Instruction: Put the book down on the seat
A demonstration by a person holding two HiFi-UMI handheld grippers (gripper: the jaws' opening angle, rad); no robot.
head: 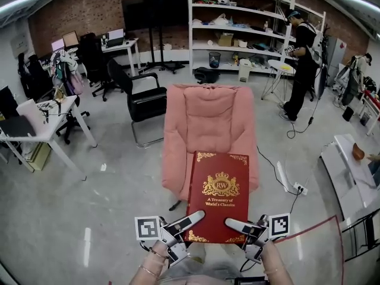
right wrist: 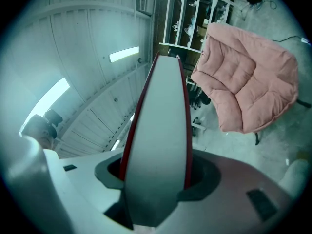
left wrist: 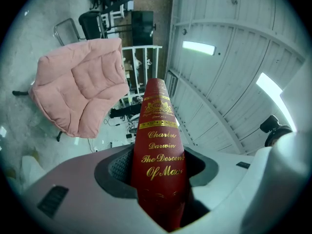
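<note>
Holding the red book (head: pixel 217 198) flat in the air, the left gripper (head: pixel 191 221) and right gripper (head: pixel 237 224) each clamp a near corner. Its long axis points straight at the pink seat (head: pixel 208 120), ahead and below, both hands equally near.

Red book (head: pixel 218 198), level, seemingly above pink seat (head: pixel 208 114)

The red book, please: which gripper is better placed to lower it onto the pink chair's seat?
Neither alone. The left gripper clamps the red book at its spine edge, the right gripper at its page edge, both at the near end, with the pink chair straight ahead. Lowering with both together looks safest.
</note>
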